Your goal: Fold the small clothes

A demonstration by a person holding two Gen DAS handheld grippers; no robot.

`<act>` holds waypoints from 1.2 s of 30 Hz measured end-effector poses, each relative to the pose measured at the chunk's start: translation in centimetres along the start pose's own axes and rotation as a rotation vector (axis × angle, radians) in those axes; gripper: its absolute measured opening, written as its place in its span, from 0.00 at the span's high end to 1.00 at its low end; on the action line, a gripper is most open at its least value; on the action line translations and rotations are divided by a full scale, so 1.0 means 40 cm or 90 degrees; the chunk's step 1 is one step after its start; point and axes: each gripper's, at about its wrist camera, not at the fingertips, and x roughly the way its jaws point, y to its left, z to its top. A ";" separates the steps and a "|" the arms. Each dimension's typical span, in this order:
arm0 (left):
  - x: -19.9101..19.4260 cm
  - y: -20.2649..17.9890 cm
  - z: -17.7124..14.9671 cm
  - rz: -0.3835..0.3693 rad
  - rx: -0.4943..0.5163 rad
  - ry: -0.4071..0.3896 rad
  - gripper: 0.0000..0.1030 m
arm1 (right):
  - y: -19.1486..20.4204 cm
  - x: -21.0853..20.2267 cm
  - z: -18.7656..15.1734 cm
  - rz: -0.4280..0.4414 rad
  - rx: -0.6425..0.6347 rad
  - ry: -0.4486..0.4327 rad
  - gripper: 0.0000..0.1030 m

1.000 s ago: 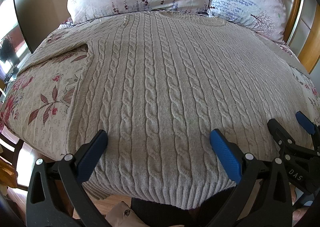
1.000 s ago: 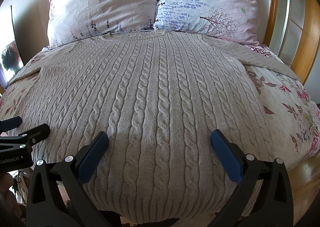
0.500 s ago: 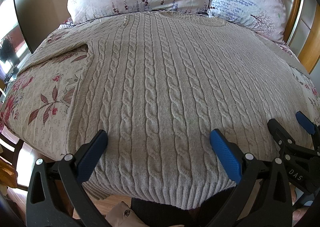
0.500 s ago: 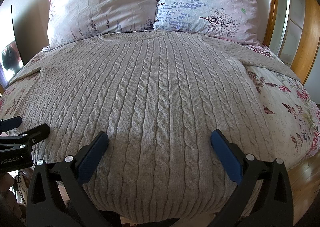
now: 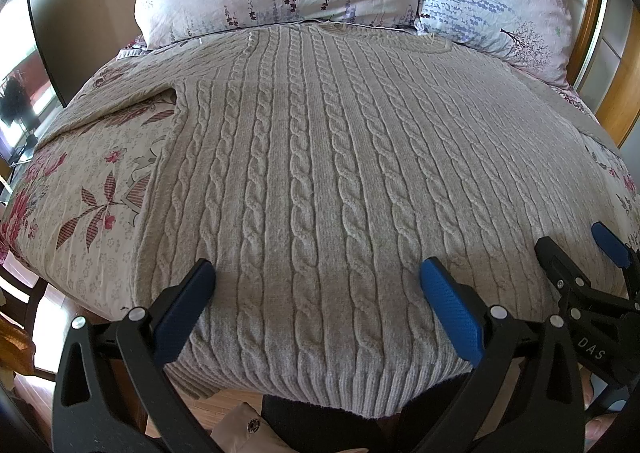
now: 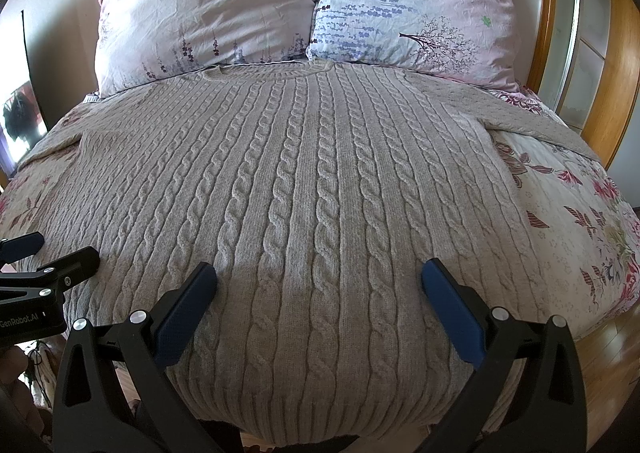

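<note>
Cable-knit sweater [image 5: 320,181] lay flat on the bed [image 5: 92,181], hem overhanging. Left tool [image 5: 316,293] and right tool [image 6: 320,289] hovered wide, empty; thick knit risked a single-layer pinch.

Both wrist cams sit low at near edge of the bed [image 5: 92,189], close over the sweater [image 5: 320,181] hem, facing far pillows [image 6: 304,9]. Left cam is more left; both share sweater + pillows.
</note>
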 end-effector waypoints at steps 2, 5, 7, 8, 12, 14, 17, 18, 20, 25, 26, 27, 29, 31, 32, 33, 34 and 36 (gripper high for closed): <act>0.000 0.000 0.000 0.000 0.000 0.000 0.02 | 0.000 0.000 0.000 0.000 0.000 0.000 0.01; 0.000 0.000 0.000 0.000 0.000 0.000 0.02 | 0.000 0.000 0.001 0.000 0.000 0.000 0.01; 0.000 0.000 0.000 0.000 0.001 0.000 0.02 | 0.000 0.000 0.001 0.000 0.000 0.000 0.01; 0.000 0.000 0.000 0.000 0.000 0.000 0.02 | 0.000 0.000 0.001 0.000 0.000 0.000 0.01; 0.000 0.000 0.000 0.000 0.000 0.000 0.02 | 0.000 0.000 0.001 0.000 0.000 0.000 0.01; 0.000 0.000 0.000 0.000 0.000 -0.001 0.02 | 0.000 0.000 0.001 0.000 0.000 0.000 0.01; 0.000 0.000 0.000 0.000 0.000 0.000 0.02 | 0.000 0.000 0.001 0.000 -0.001 0.000 0.01; 0.000 0.000 0.000 0.000 0.001 0.000 0.02 | 0.001 0.000 0.001 0.000 -0.001 0.000 0.01; 0.000 0.000 0.000 0.000 0.000 -0.001 0.02 | 0.001 0.000 0.001 0.000 -0.001 0.000 0.01; 0.000 0.000 0.000 0.000 0.000 0.000 0.02 | 0.000 -0.002 0.000 0.002 -0.004 -0.001 0.01; 0.000 0.001 -0.001 0.000 0.000 0.000 0.02 | 0.001 0.001 0.001 0.003 -0.005 -0.002 0.01; 0.000 0.001 -0.001 0.001 0.001 0.000 0.02 | 0.002 0.002 -0.001 0.004 -0.006 -0.003 0.01; 0.000 0.003 -0.002 0.000 -0.001 0.001 0.02 | 0.004 -0.001 -0.003 0.005 -0.009 -0.007 0.01; 0.001 0.003 -0.002 0.000 0.000 0.002 0.02 | -0.001 0.002 0.001 0.008 -0.012 -0.010 0.01; 0.000 0.006 -0.002 0.000 0.000 0.003 0.02 | 0.000 0.001 -0.001 0.010 -0.014 -0.012 0.01; 0.001 0.011 -0.004 0.000 0.001 0.005 0.02 | -0.001 0.001 -0.002 0.013 -0.017 -0.016 0.01; 0.005 0.012 0.001 0.000 0.001 0.006 0.02 | -0.001 -0.001 -0.003 0.014 -0.020 -0.018 0.01; 0.002 0.006 0.002 0.000 0.002 0.009 0.02 | -0.003 -0.001 -0.005 0.019 -0.025 -0.021 0.01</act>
